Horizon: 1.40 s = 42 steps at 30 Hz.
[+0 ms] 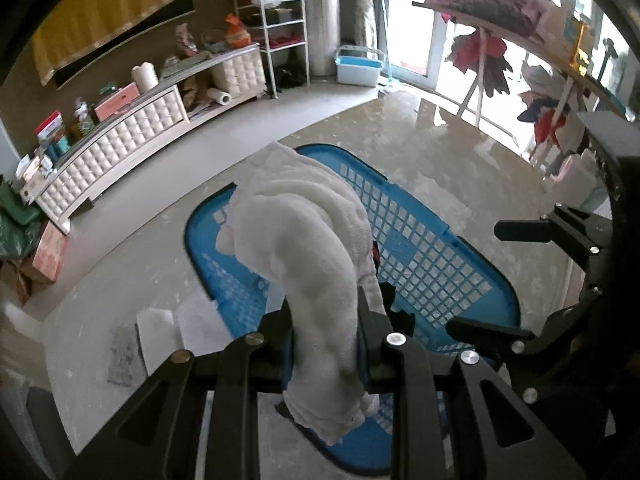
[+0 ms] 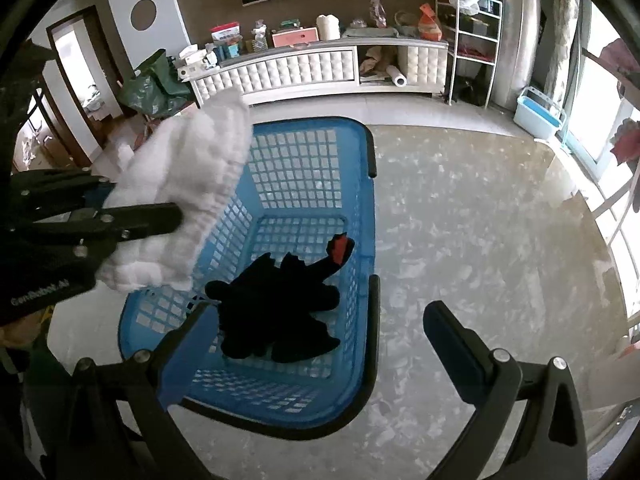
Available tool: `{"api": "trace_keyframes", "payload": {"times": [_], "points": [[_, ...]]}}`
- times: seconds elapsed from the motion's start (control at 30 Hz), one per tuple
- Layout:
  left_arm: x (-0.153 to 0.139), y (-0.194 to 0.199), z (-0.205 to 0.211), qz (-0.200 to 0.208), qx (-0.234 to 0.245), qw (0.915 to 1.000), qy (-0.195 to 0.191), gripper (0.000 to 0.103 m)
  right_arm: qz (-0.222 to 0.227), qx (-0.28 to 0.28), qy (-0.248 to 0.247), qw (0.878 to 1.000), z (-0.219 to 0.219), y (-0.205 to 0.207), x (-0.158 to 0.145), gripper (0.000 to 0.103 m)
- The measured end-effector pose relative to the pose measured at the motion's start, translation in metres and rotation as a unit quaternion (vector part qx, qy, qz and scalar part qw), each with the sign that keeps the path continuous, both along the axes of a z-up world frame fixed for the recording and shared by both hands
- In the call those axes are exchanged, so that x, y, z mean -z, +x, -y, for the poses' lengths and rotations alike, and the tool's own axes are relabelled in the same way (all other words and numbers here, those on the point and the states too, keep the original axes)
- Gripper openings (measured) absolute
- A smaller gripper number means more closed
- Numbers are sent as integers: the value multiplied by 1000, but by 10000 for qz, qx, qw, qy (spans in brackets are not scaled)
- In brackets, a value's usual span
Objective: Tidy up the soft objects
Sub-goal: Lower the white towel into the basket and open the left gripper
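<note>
My left gripper (image 1: 325, 320) is shut on a white fluffy cloth (image 1: 304, 232) and holds it above the blue laundry basket (image 1: 432, 248). In the right wrist view the same cloth (image 2: 188, 184) hangs from the left gripper (image 2: 172, 216) over the basket's left rim (image 2: 304, 128). A black plush toy with a red patch (image 2: 280, 304) lies on the basket floor. My right gripper (image 2: 316, 328) is open and empty above the basket's near right edge. It also shows at the right of the left wrist view (image 1: 496, 272), open.
The basket stands on a pale tiled floor (image 2: 480, 216). A long white quilted cabinet (image 2: 320, 68) with clutter lines the far wall. A white wire shelf (image 2: 472, 40) and a light blue tub (image 2: 540, 112) stand near the windows. A drying rack with clothes (image 1: 492, 40) is at right.
</note>
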<state>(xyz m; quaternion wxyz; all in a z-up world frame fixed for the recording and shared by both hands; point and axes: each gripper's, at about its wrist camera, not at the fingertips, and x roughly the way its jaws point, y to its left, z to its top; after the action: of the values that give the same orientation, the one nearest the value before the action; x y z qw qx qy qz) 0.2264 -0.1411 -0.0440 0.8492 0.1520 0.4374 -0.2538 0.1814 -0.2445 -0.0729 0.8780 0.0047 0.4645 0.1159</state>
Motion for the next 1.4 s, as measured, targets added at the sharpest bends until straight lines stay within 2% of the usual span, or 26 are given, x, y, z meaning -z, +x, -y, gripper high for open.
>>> {"api": "trace_keyframes", "payload": {"times": [0.3,0.53,0.83,1.1,1.4], "points": [[31,26,16,-173,483,9985,215,22,-153,79,-3,9999,9,10,11,103],[52,54,20,-365,679,9962,395,22,-230,179,32,9996,17,16,17,103],[66,76,29,-496,999,9915,675,23,-344,189,40,9992,17,19,23,103],[72,92,28,-651,870,9910,781,23,-395,152,122,9990,21,23,23,103],[75,95,31,-722,767,9900,940,25,-426,163,200,9988,25,22,24,103]]}}
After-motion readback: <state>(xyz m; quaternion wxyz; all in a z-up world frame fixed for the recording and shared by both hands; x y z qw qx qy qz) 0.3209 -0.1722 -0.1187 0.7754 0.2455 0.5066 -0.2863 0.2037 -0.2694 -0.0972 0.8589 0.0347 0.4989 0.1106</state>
